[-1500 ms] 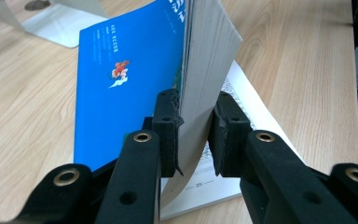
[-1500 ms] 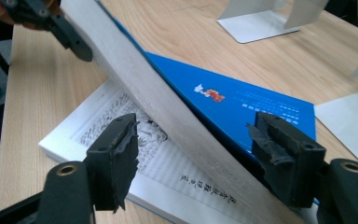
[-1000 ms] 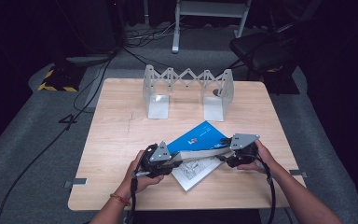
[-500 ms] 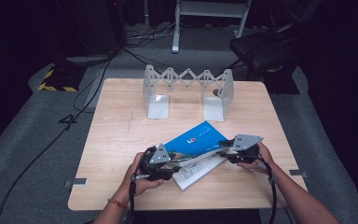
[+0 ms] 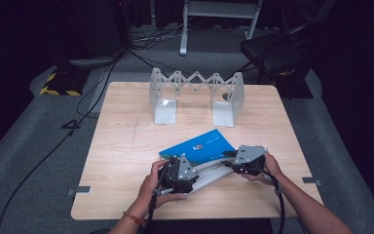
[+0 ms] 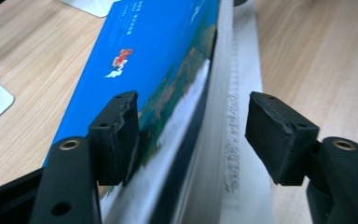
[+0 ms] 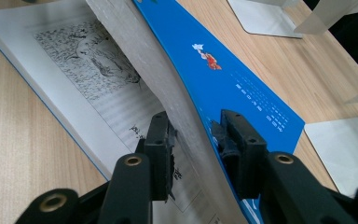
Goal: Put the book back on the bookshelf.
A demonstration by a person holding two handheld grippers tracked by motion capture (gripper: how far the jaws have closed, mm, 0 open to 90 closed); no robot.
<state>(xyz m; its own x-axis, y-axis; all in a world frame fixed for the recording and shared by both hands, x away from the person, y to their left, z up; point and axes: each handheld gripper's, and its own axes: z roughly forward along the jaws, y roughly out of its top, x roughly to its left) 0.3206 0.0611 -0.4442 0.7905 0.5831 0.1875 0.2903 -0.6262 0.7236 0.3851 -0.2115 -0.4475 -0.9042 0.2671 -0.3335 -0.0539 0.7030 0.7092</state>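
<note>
A book with a blue cover (image 5: 197,146) lies near the table's front edge, partly open. My right gripper (image 5: 227,155) comes from the right. Its jaws have just been closing, and it is shut on the lifted cover and a few pages (image 7: 242,79). In the right gripper view (image 7: 196,140) a printed page (image 7: 93,70) lies flat beneath. My left gripper (image 5: 196,172) reaches from the left. In the left gripper view (image 6: 193,135) its jaws straddle the book's edge (image 6: 140,56). They have just been opening, and the right pad (image 6: 279,135) stands off the pages.
A folding metal book rack (image 5: 197,92) stands at the back of the wooden table (image 5: 126,146). A dark chair (image 5: 272,48) and cables (image 5: 97,78) are on the floor beyond. The person's forearms enter from the bottom edge.
The left gripper's jaws have spread apart and its hand has slid a little to the right along the book. The right gripper has drawn in onto the raised cover.
</note>
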